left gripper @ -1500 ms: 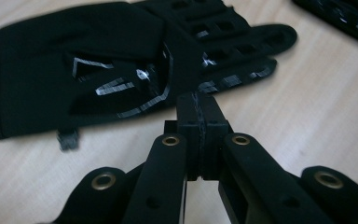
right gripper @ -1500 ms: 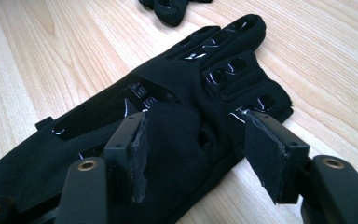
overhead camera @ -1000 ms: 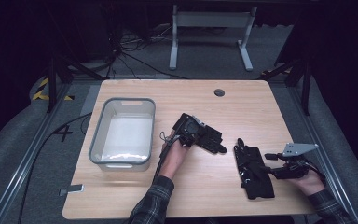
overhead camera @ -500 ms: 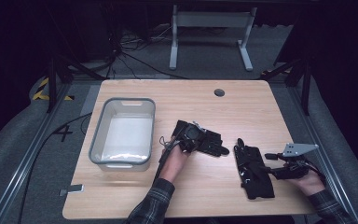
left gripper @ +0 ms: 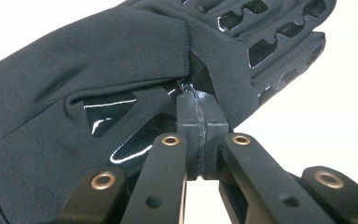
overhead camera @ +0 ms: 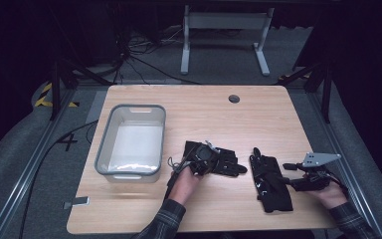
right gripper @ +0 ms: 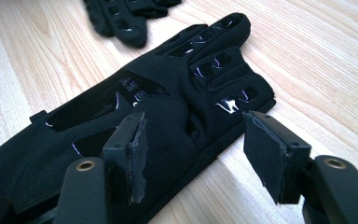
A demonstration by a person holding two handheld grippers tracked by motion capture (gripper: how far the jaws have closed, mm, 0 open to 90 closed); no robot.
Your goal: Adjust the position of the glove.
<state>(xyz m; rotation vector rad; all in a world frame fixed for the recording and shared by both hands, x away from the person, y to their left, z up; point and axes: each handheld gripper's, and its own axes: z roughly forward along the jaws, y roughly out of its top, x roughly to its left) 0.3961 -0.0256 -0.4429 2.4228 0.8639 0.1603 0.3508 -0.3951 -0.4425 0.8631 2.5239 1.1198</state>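
Now left gripper (left gripper: 199, 135) pinches glove (left gripper: 88, 88)

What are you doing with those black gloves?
A person at a wooden table holds a hand-held gripper in each hand. The left hand-held gripper is pinched shut on a fold of one black glove near the middle of the table. The right hand-held gripper is open, its jaws on either side of the edge of the other glove, which lies flat. A grey bin sits to the left with no glove in it.
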